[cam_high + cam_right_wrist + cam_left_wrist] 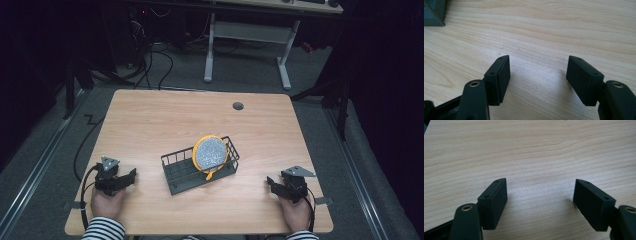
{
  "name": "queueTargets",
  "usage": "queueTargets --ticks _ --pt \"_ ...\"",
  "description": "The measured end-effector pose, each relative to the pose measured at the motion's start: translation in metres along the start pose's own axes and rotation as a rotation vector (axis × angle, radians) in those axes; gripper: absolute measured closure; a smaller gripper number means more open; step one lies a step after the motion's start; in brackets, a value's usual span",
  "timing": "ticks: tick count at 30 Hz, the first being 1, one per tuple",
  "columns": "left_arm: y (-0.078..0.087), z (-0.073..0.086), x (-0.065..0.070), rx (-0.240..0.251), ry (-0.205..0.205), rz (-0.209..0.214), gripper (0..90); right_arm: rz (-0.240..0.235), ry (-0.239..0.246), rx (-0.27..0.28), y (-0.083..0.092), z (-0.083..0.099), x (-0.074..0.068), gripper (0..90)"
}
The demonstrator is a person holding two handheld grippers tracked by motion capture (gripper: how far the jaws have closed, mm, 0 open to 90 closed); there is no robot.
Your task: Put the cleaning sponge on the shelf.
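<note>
Yellow-rimmed round grey disc (pixel 210 153) stands on edge in the dark wire basket (pixel 176 175) mid-surface, between both spread, empty tools; right tool (pixel 280 186) sits slightly nearer than left tool (pixel 126 178).

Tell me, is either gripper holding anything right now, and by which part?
Nothing is held. The left gripper and right gripper are both open over bare table, apart from the basket with the plate.

Yellow-rimmed grey plate (pixel 210 152) upright in dark wire rack (pixel 178 174) — table centre.
</note>
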State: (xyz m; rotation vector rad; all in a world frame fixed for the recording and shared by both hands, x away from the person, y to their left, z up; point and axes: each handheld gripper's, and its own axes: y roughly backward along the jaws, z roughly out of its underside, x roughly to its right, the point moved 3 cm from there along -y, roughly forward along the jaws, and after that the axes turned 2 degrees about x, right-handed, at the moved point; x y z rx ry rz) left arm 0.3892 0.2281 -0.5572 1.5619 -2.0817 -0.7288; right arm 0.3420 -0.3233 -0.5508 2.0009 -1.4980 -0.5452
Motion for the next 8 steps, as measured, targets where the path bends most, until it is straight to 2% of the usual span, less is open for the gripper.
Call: queueTargets --ticks 8 --pt "-0.0001 0.0 0.0005 -0.001 -0.004 -0.003 28.2 0.0 0.0 0.0 0.0 0.0 0.0 36.0"
